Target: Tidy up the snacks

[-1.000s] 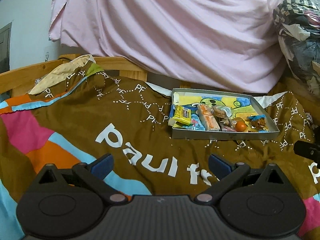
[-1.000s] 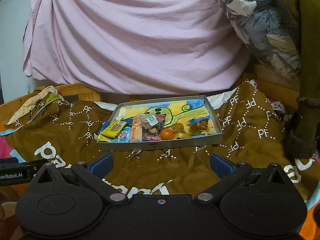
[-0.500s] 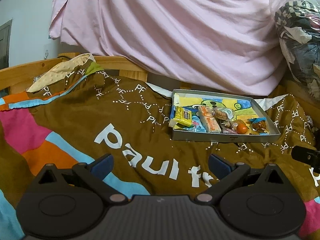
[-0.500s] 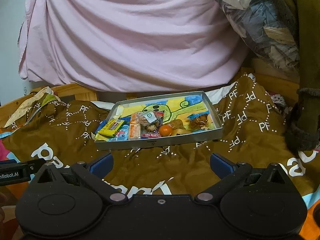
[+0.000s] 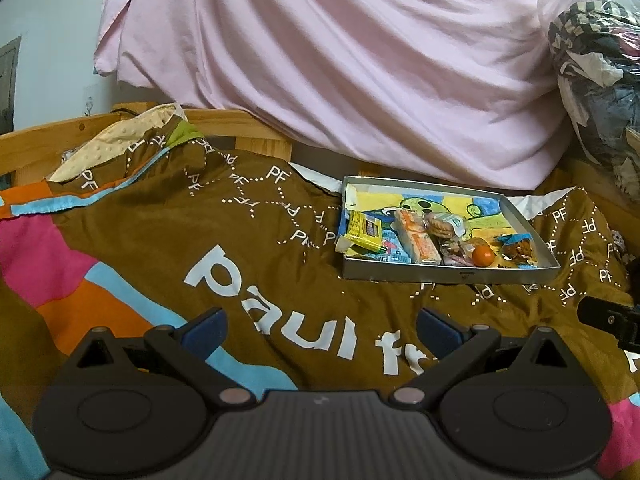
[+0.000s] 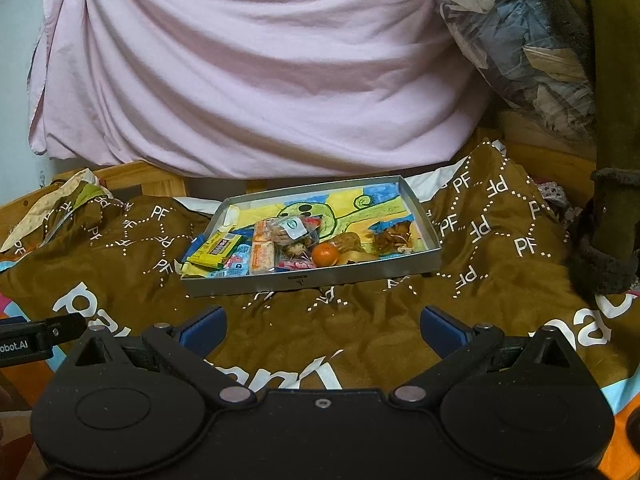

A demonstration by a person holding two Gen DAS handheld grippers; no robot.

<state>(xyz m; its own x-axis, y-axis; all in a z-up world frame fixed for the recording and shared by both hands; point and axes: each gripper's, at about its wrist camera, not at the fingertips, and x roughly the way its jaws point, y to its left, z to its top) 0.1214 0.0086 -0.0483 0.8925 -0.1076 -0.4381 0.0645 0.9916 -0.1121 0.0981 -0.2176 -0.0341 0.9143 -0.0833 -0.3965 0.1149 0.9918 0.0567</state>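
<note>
Snack tray (image 6: 312, 278), on blanket: both grippers, left (image 5: 320, 326) and right (image 6: 322, 326), spread wide, empty, well short; approach near rim low, one packet at a time

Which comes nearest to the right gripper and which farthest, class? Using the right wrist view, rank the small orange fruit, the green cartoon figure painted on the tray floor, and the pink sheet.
From the right gripper:
1. Orange fruit, by the tray's near wall.
2. Green cartoon figure, on the tray floor farther back.
3. Pink sheet, hanging behind the tray.
</note>
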